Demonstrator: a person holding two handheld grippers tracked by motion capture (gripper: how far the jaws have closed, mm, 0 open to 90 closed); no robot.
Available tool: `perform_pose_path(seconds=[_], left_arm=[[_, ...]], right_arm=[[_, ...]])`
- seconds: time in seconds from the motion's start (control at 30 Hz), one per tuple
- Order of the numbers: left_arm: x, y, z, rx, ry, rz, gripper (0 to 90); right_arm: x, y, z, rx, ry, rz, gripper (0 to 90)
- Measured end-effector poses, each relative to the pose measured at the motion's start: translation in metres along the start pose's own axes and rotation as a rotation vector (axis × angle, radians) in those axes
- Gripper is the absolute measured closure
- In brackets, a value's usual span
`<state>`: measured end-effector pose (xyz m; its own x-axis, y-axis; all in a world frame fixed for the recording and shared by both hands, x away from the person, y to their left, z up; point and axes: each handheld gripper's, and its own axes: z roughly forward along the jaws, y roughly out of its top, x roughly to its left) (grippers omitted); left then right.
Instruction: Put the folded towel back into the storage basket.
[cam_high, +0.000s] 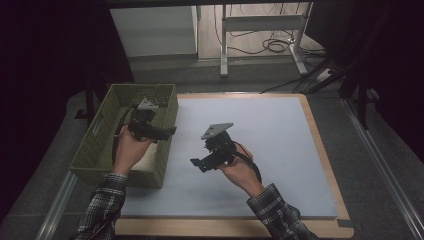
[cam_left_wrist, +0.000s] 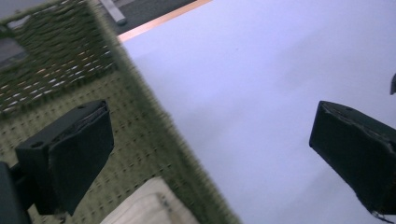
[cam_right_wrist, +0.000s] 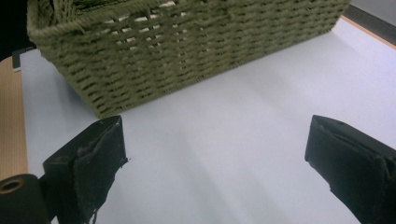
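Over basket: my left gripper (cam_high: 159, 134) hangs above the right wall of the olive-green woven rectangular basket (cam_high: 100, 145), jaws wide apart, nothing held.
Contents: pale cream cloth-like item (cam_left_wrist: 144, 207) on the basket floor, near corner, directly beneath left jaws.
Beside basket: right gripper (cam_high: 199, 163) hovers spread and empty, pointing at it.
Nearer: left, I judge.
Surface: pale blue mat (cam_high: 270, 150) on wooden board.

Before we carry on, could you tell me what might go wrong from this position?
The open left gripper hangs over the woven basket's right wall, so lowering it could catch the rim and drag or tip the basket. The pale cloth-like item inside lies tight against that wall, making a clean grasp doubtful.
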<state>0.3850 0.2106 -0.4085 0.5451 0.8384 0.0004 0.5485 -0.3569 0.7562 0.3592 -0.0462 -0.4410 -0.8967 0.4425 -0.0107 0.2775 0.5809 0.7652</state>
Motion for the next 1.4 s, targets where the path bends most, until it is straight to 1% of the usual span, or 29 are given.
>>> perform_pose_path(seconds=[0.03, 0.07, 0.13, 0.3, 0.37, 0.43, 0.47, 0.5, 0.63, 0.7, 0.77, 0.9, 0.93, 0.97, 1.03, 1.13, 1.2, 1.23, 1.3, 1.4], left_arm=[[-0.003, 0.002, 0.001, 0.000, 0.002, 0.009, 0.0], [-0.005, 0.003, 0.001, -0.001, 0.000, 0.011, 0.0], [-0.010, 0.005, 0.003, -0.004, -0.003, 0.019, 0.0], [-0.022, 0.012, 0.007, -0.010, -0.012, 0.039, 0.0], [-0.028, 0.014, 0.010, -0.013, -0.022, 0.046, 0.0], [-0.035, 0.017, 0.014, -0.012, -0.028, 0.061, 0.0], [-0.038, 0.017, 0.016, -0.011, -0.030, 0.065, 0.0], [-0.040, 0.018, 0.017, -0.011, -0.032, 0.069, 0.0], [-0.052, 0.020, 0.025, -0.014, -0.048, 0.077, 0.0], [-0.056, 0.020, 0.028, -0.014, -0.059, 0.081, 0.0], [-0.061, 0.020, 0.033, -0.014, -0.065, 0.080, 0.0], [-0.071, 0.019, 0.040, -0.012, -0.071, 0.089, 0.0], [-0.073, 0.019, 0.042, -0.012, -0.074, 0.093, 0.0], [-0.076, 0.018, 0.044, -0.011, -0.081, 0.095, 0.0], [-0.080, 0.017, 0.047, -0.013, -0.092, 0.092, 0.0], [-0.086, 0.014, 0.051, -0.016, -0.099, 0.091, 0.0], [-0.090, 0.013, 0.052, -0.016, -0.107, 0.092, 0.0], [-0.092, 0.012, 0.053, -0.016, -0.111, 0.093, 0.0], [-0.095, 0.010, 0.053, -0.020, -0.114, 0.096, 0.0], [-0.101, 0.005, 0.054, -0.027, -0.123, 0.094, 0.0]], right_arm=[[-0.001, -0.002, -0.002, 0.003, -0.001, -0.001, 5.3], [-0.004, -0.007, -0.006, 0.005, -0.003, 0.001, 5.3], [-0.005, -0.009, -0.008, 0.008, -0.002, 0.003, 5.3], [-0.013, -0.021, -0.018, 0.011, -0.015, 0.016, 5.3], [-0.016, -0.026, -0.023, 0.012, -0.023, 0.020, 5.2], [-0.018, -0.030, -0.026, 0.012, -0.028, 0.023, 5.2], [-0.021, -0.035, -0.032, 0.012, -0.037, 0.026, 5.2], [-0.021, -0.035, -0.032, 0.012, -0.037, 0.026, 5.2], [-0.027, -0.044, -0.042, 0.010, -0.048, 0.034, 5.2], [-0.031, -0.051, -0.049, 0.021, -0.060, 0.030, 5.2], [-0.032, -0.053, -0.051, 0.022, -0.062, 0.033, 5.2], [-0.038, -0.065, -0.063, 0.027, -0.077, 0.043, 5.2], [-0.038, -0.065, -0.063, 0.027, -0.077, 0.043, 5.2], [-0.040, -0.071, -0.068, 0.033, -0.089, 0.043, 5.2], [-0.041, -0.073, -0.070, 0.036, -0.093, 0.041, 5.2], [-0.044, -0.081, -0.079, 0.039, -0.109, 0.045, 5.2], [-0.047, -0.088, -0.088, 0.036, -0.121, 0.057, 5.2], [-0.047, -0.088, -0.088, 0.036, -0.121, 0.057, 5.2], [-0.051, -0.096, -0.095, 0.035, -0.132, 0.065, 5.2], [-0.053, -0.101, -0.100, 0.034, -0.135, 0.074, 5.2]])
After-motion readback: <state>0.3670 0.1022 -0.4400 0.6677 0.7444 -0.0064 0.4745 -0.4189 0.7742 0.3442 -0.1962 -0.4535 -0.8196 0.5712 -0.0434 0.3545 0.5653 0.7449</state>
